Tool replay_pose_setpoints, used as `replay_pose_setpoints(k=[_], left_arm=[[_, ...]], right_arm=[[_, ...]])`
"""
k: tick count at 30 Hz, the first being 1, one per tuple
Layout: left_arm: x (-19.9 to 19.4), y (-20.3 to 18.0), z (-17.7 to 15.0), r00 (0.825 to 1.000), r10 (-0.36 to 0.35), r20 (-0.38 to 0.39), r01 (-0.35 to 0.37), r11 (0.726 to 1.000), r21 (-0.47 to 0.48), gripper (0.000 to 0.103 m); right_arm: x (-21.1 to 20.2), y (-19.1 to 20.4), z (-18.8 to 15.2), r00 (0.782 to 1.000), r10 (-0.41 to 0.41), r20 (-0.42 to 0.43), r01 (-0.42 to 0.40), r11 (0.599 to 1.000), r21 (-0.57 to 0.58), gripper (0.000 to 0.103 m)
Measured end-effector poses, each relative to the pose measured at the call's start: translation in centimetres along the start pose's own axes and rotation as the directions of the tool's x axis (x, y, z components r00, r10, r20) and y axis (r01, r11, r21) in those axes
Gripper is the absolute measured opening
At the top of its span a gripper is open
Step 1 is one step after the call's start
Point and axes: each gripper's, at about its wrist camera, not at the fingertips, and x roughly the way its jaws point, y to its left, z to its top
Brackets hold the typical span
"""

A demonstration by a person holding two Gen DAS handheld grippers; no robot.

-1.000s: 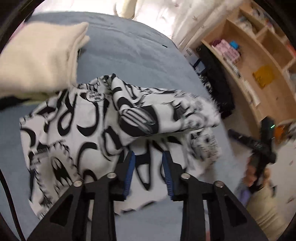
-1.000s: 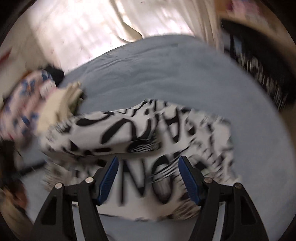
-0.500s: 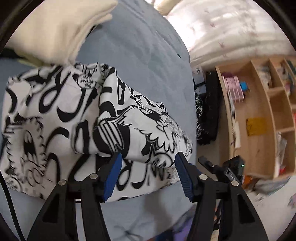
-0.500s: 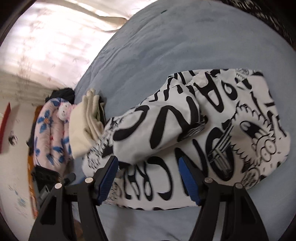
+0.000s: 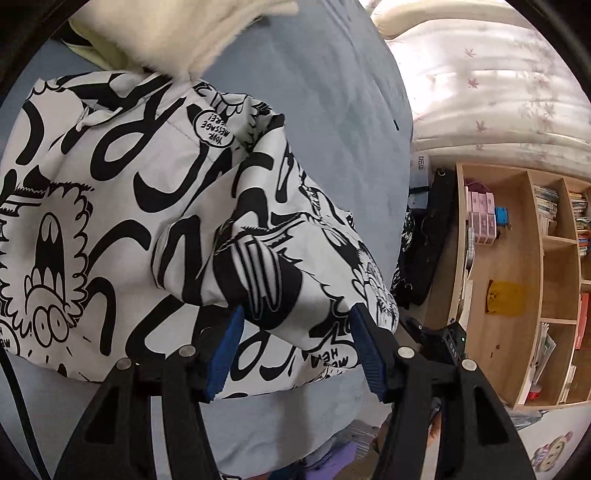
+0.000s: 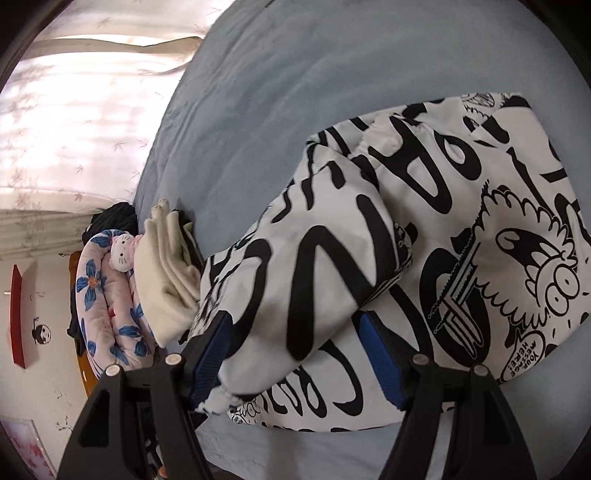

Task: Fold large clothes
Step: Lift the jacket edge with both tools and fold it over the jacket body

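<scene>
my left tool point(image 5: 295, 350) hangs with its jaws parted about halfway and gripping nothing, a folded-in sleeve of the printed jacket point(image 5: 122, 206) lying loose between the blue pads point(image 5: 223, 354). my right tool point(image 6: 295, 354) is a little wider and opening, the other sleeve bundled between its fingers point(image 6: 380, 363) without being pinched. the jacket lies on the blue bed point(image 6: 295, 92) straight ahead of both tools, sleeves crossed over the body, its hem nearest me. it looks light, puffy and slick, i judge, so it will spring back and slide if i take only one layer; i would pinch the near hem at both corners, through all the thicknesses, and carry it over. beyond my left tool and off to its left a cream folded garment point(image 5: 177, 33) overlaps the jacket's far edge and could be dragged along by a fold. off my right tool's left sits a floral cushion point(image 6: 107, 306) with a small plush. further off, curtains point(image 5: 491, 81), and to the right of my left tool a wooden shelf point(image 5: 517, 295), well clear.
</scene>
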Motion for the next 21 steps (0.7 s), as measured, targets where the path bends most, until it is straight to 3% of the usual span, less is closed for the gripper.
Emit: replay_pose_setpoints(k=[7, 15, 21], left_arm=[[0.8, 1.5, 0.1, 0.999, 0.013, -0.030, -0.013, 1.000, -0.007, 0.058], [2.4, 2.2, 3.3, 0.999, 0.045, -0.021, -0.045, 0.999, -0.024, 0.059], [4.9, 2.4, 4.2, 0.996, 0.062, -0.058, -0.064, 0.998, -0.027, 0.059]], right_arm=[[1.3, -1.6, 1.2, 1.000, -0.007, -0.015, 0.008, 0.999, 0.049, 0.072], [2.1, -2.2, 2.3, 1.000, 0.003, 0.003, -0.003, 0.995, 0.099, 0.072], [4.4, -2.9, 2.9, 0.998, -0.019, -0.061, 0.025, 0.995, 0.094, 0.072]])
